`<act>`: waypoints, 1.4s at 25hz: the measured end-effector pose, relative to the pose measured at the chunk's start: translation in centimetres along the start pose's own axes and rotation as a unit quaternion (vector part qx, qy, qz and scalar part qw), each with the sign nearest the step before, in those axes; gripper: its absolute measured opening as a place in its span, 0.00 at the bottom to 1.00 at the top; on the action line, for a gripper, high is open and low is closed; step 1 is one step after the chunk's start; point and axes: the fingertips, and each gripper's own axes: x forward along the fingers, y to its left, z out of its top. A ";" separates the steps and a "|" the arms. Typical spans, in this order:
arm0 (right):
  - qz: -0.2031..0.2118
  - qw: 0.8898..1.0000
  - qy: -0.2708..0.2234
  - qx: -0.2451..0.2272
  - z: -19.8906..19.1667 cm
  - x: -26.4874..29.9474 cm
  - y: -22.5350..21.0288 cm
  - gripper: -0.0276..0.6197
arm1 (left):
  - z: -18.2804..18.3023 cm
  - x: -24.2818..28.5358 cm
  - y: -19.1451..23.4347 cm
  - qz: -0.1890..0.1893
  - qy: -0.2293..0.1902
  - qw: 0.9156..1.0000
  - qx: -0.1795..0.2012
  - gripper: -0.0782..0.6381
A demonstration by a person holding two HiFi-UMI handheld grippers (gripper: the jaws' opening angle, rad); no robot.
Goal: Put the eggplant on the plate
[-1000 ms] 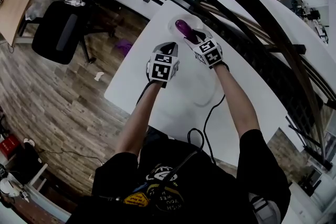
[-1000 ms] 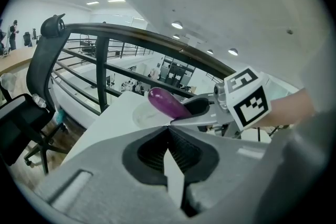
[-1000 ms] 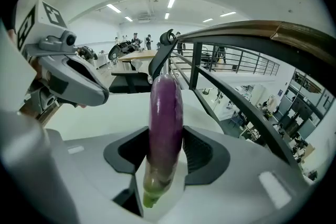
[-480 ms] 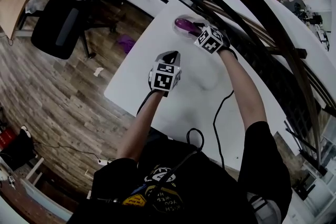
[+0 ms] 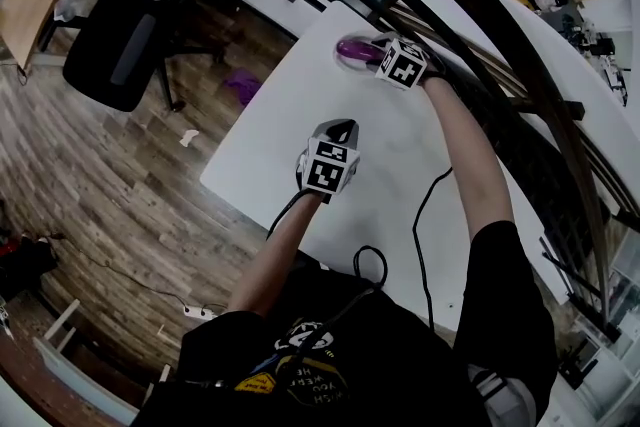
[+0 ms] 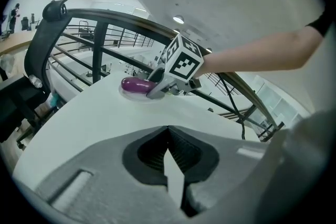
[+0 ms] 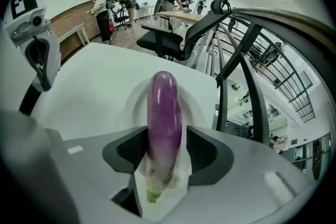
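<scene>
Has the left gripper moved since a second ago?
Yes. The left gripper has pulled back from the plate, across the white table toward its near edge. Earlier it sat right beside the plate.

A white rectangular table (image 5: 260,155) stands on a grey-brown wood-plank floor (image 5: 120,215). A black cable (image 5: 415,230) trails across the table's near end. A black swivel office chair (image 5: 110,55) sits left of it, with a small purple scrap (image 5: 243,85) between them. A dark curved metal railing (image 7: 294,21) runs behind. In the right gripper view, several people (image 7: 102,5) gather at distant wooden desks.
</scene>
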 end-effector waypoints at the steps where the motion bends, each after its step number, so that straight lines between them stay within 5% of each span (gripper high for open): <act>1: 0.000 1.000 -0.005 0.011 0.0 -0.1 -0.1 0.40 | 0.1 -0.2 0.1 0.001 -0.001 1.000 0.000 0.12; 4: 0.002 0.998 -0.035 0.052 -0.2 -0.9 0.2 0.50 | 0.1 -1.0 0.3 0.005 -0.004 1.000 0.005 0.12; 8: -0.030 0.991 -0.091 0.096 -1.2 -4.4 1.9 0.49 | -0.1 -2.9 0.5 0.015 -0.013 1.000 0.008 0.12; 10: -0.045 0.980 -0.144 0.126 -1.0 -7.1 4.0 0.40 | -0.1 -4.3 0.3 0.021 -0.021 1.000 0.009 0.12; 15: -0.066 0.945 -0.261 0.184 -0.6 -13.9 12.3 0.24 | 0.3 -7.8 -1.9 0.029 -0.046 0.998 0.015 0.12; 21: -0.145 0.899 -0.347 0.225 -0.7 -22.6 19.7 0.06 | -0.3 -12.1 -6.6 0.043 -0.090 0.994 0.034 0.12; 30: -0.201 0.830 -0.421 0.305 -3.0 -34.3 30.4 0.05 | -3.5 -20.5 -17.5 0.057 -0.168 0.983 0.056 0.12; 33: -0.178 0.800 -0.450 0.355 -4.0 -35.9 34.2 0.05 | -4.6 -22.1 -20.4 0.064 -0.183 0.978 0.071 0.12; 35: -0.150 0.793 -0.455 0.377 -4.4 -35.7 37.4 0.05 | -5.6 -23.2 -22.3 0.068 -0.192 0.976 0.075 0.12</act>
